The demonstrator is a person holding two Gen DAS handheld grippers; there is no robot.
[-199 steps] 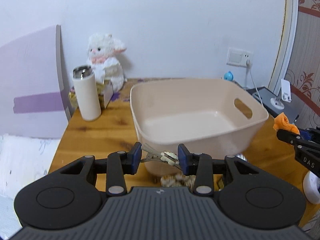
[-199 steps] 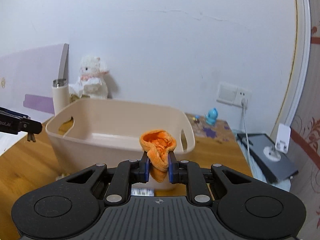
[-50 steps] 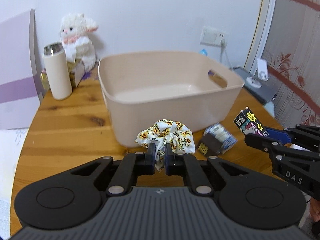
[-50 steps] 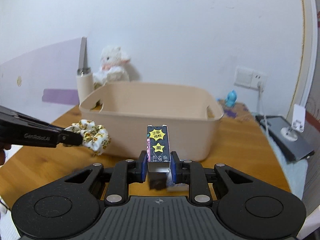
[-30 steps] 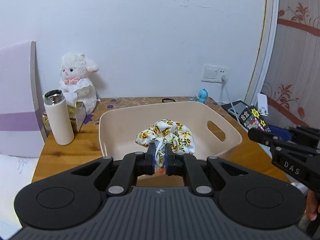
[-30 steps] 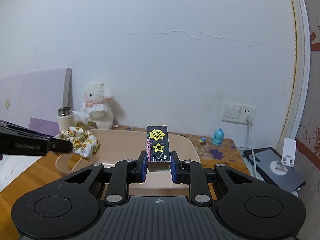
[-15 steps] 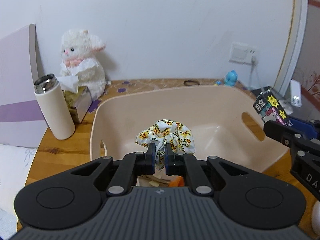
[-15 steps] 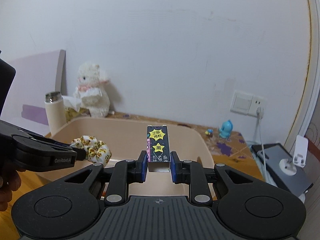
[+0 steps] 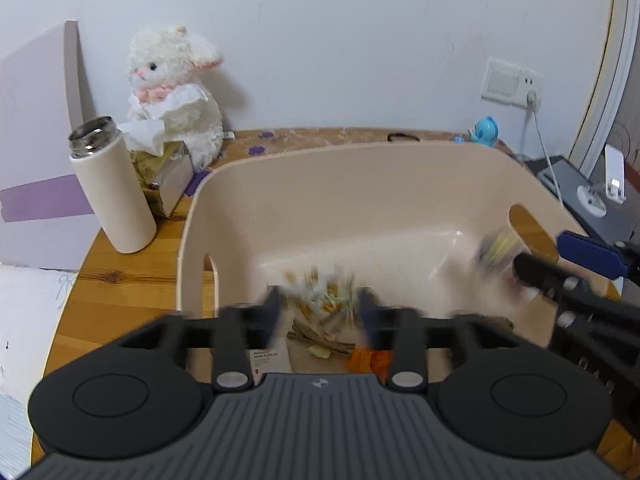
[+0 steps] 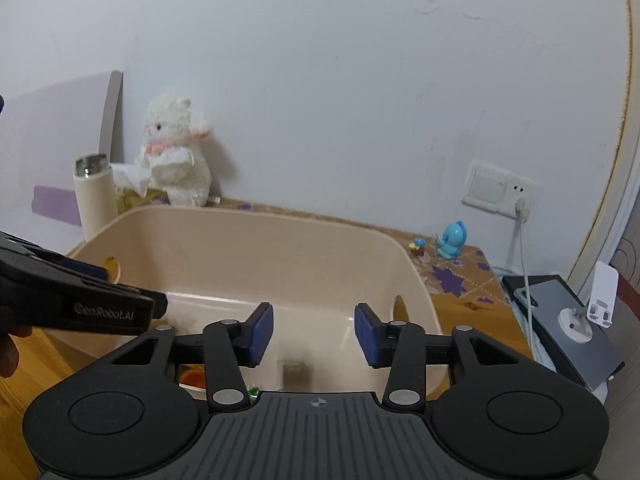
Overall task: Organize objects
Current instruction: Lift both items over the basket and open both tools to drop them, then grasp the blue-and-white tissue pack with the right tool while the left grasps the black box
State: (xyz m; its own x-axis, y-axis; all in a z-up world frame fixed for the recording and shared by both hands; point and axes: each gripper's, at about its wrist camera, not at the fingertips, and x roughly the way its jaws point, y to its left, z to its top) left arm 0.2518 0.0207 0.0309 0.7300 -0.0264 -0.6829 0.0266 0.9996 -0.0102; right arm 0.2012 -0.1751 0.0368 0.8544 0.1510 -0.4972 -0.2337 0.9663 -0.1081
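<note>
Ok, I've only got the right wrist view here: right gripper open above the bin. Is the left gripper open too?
Observer: Yes. The left wrist view shows the left gripper with its jaws spread, motion-blurred, above the bin.
Reviewer: Anything between them?
Observer: A floral scrunchie, blurred, sits in the gap; neither pad seems to grip it.
Reviewer: And near my gripper?
Observer: A blurred small box is inside the bin by the handle slot, just off the right gripper.
</note>
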